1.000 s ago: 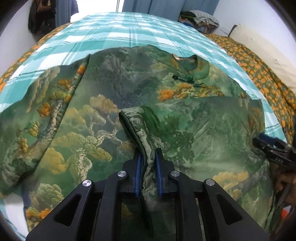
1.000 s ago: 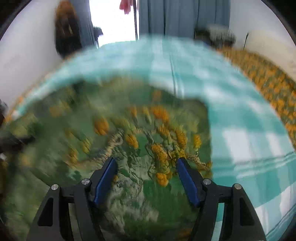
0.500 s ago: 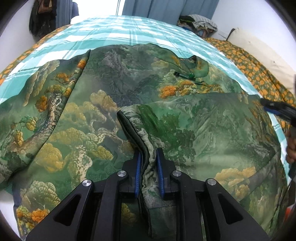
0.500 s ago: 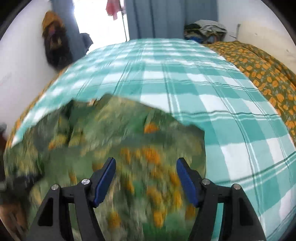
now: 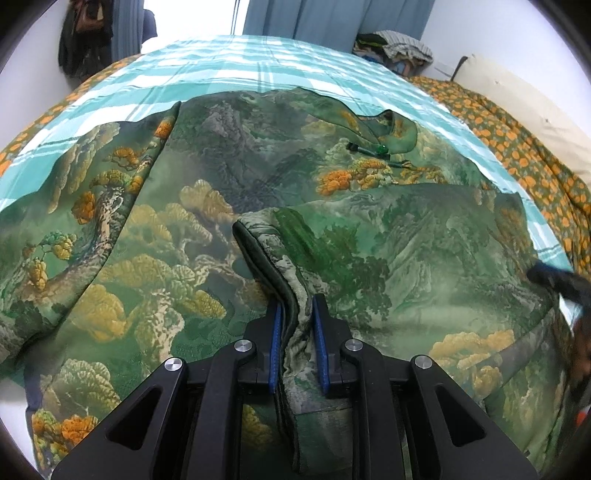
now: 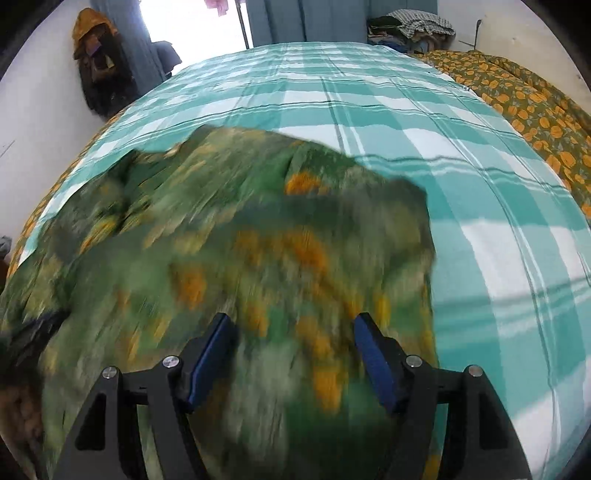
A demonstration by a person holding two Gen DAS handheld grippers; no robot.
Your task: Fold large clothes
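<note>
Garment (image 5: 229, 177): large green landscape-print robe, spread on the bed, one side folded across. Soft, probably slippery and light; best taken at hems and corners. Left gripper (image 5: 298, 321): clamped on a bunched hem. Right gripper (image 6: 291, 354): jaws wide, empty, over blurred cloth. Surface: teal checked bedsheet (image 6: 369, 96); orange-flowered quilt (image 6: 517, 92) alongside, blue curtains (image 5: 332, 18) beyond.
</note>
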